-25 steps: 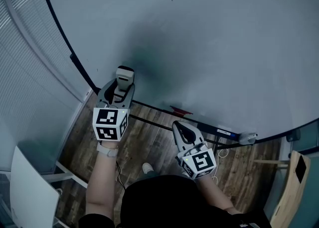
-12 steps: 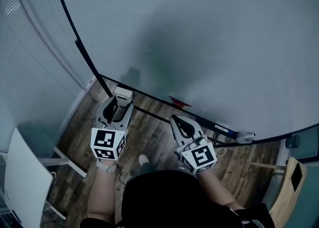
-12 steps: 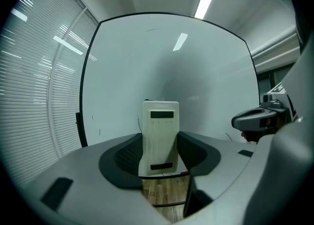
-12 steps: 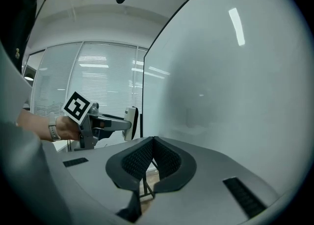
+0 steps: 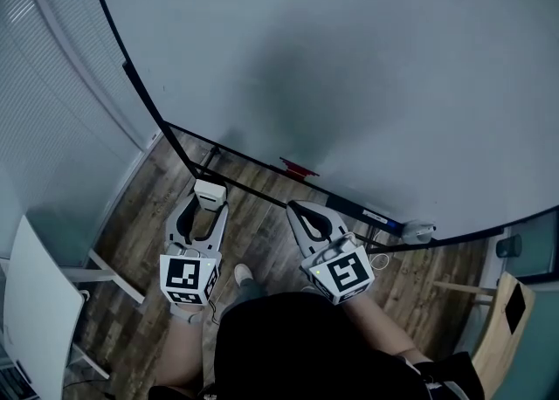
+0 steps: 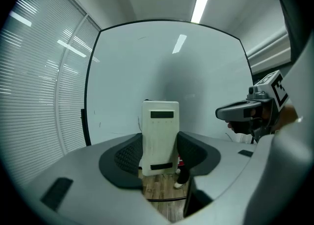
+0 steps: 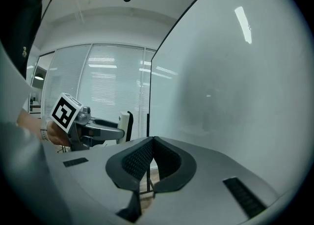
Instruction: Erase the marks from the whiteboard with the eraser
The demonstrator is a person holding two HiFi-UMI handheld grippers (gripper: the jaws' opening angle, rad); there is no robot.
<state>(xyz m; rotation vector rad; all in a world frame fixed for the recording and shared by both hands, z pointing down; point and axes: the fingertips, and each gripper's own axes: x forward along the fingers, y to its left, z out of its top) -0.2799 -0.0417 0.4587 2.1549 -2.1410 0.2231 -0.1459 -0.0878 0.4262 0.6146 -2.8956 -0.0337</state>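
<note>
The large whiteboard (image 5: 349, 66) fills the upper part of the head view and looks blank, with a dark shadow across its middle. My left gripper (image 5: 208, 202) is shut on the white eraser (image 5: 210, 193), held low over the wooden floor, away from the board. In the left gripper view the eraser (image 6: 159, 135) stands upright between the jaws, facing the whiteboard (image 6: 167, 81). My right gripper (image 5: 301, 212) is shut with nothing in it, below the board's tray. In the right gripper view the whiteboard (image 7: 235, 86) lies to the right.
On the board's lower rail sit a red object (image 5: 299, 168), a blue marker (image 5: 367, 213) and a grey item (image 5: 417, 232). Blinds (image 5: 44, 127) cover the glass wall at left. A white chair (image 5: 39, 302) stands at lower left, a wooden chair (image 5: 507, 311) at lower right.
My left gripper has dropped with the eraser from the board's lower edge down to over the floor. The right gripper has shifted slightly left. The head view has tilted a little.
</note>
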